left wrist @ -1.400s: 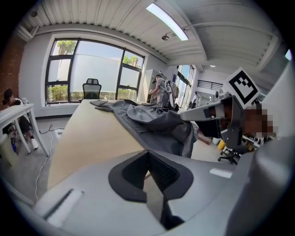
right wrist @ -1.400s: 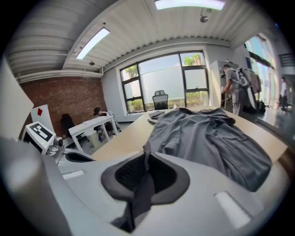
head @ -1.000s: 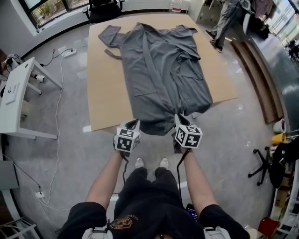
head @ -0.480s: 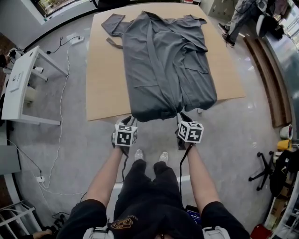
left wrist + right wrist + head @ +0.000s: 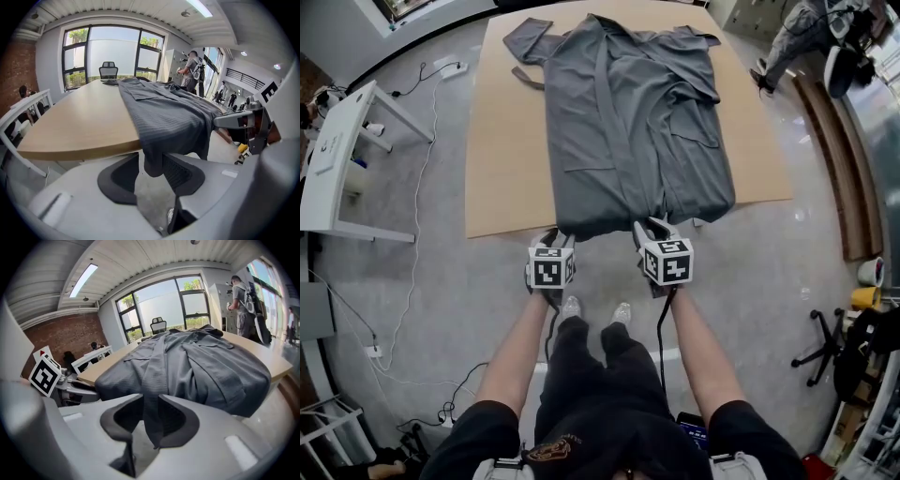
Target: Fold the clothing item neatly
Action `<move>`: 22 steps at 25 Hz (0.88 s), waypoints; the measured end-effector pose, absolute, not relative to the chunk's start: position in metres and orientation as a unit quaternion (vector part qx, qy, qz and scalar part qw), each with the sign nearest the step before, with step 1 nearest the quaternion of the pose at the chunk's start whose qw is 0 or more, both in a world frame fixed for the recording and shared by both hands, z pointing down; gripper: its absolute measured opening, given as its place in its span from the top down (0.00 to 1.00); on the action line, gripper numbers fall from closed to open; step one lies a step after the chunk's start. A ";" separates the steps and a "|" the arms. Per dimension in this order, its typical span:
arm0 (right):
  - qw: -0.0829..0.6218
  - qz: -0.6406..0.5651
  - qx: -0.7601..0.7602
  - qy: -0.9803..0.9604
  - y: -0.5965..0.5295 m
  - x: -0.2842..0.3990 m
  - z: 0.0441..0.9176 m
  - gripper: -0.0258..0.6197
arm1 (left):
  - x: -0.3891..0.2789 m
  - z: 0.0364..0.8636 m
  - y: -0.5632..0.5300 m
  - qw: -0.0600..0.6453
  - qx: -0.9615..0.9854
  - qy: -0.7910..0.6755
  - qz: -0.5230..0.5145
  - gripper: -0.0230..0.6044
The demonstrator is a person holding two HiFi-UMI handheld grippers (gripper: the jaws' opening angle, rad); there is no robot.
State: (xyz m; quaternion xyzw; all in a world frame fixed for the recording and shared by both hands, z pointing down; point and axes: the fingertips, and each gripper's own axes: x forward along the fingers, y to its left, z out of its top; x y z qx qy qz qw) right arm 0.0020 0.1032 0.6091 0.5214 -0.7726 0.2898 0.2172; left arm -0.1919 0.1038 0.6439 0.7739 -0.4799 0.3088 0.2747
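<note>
The grey robe lies spread lengthwise on the tan worktop. It stretches away from both claws, and its bottom hem hangs over the worktop edge nearest them.

The left claw is at the hem's left corner. In the left gripper view its jaws have just been opening and stand wide. A hanging fold of the hem dangles between them against the right-hand pad, with a clear gap to the other pad.

The right claw is close beside it, further along the same hem. Its jaws have also just been opening and stand partway apart. A strip of robe cloth runs down through the gap and drapes loosely over the right-hand pad, not pinched.

Far ahead of the left claw and off to its left, one sleeve reaches the far corner of the worktop, with a belt end just below it. A white desk stands on the floor well to the left of the left claw. A person stands far beyond the right claw, to its right.
</note>
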 end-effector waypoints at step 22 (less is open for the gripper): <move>0.205 0.343 0.569 -0.718 0.106 0.033 0.629 0.94 | -0.234 0.627 0.111 0.260 0.746 -0.532 0.304 0.93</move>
